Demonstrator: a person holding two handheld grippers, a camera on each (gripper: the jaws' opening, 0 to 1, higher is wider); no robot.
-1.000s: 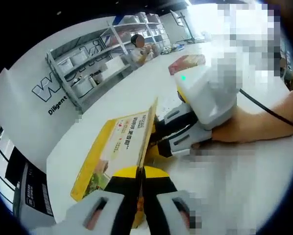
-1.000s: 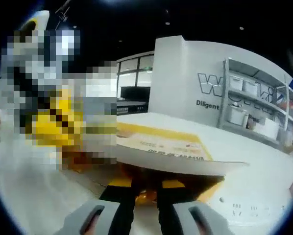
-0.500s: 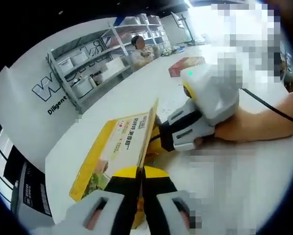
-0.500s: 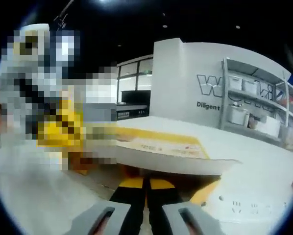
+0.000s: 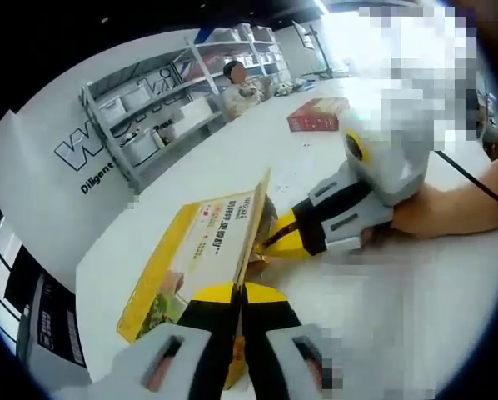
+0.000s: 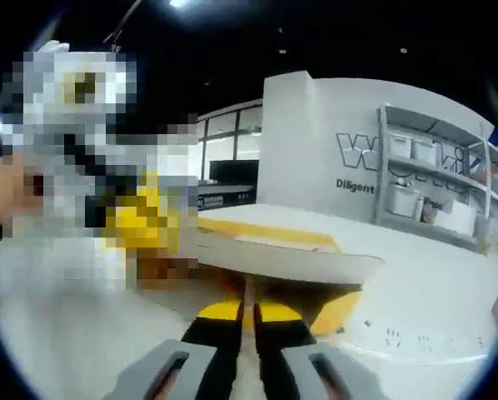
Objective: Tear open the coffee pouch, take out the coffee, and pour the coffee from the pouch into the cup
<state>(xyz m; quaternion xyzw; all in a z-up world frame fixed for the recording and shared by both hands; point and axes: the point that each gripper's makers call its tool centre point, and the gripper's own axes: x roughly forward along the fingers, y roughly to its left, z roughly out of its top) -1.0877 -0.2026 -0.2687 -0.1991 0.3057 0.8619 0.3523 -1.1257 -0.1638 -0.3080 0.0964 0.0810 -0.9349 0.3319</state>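
Left gripper view is taking in a broad white table (image 5: 399, 317) spreading under everything, smooth and matte, running back to a grey wall with dark lettering and metal shelving (image 5: 161, 104) stacked with pale bins; a person is standing by the far shelves. Standing on edge above the table, the yellow coffee pouch (image 5: 203, 254) is being pinched at its near end by the left gripper (image 5: 239, 293), whose black, yellow-tipped jaws are pressing together on the flat printed card. The right gripper (image 5: 276, 242) is coming in from the right side, a bare forearm behind it, its yellow tips closing on the pouch's far corner; the exact contact is hard to make out. A flat red box (image 5: 317, 114) is lying well apart on the table beyond them.

Right gripper view is showing the pouch (image 6: 274, 250) edge-on as a pale slab with a yellow band, blocking the tabletop behind it. The right gripper (image 6: 245, 310) has its jaws clenched on a thin pale strip rising to the pouch's underside. A mosaic patch is covering the left part, so the left gripper there cannot be read. Small dark marks are dotting the table (image 6: 415, 350) at right
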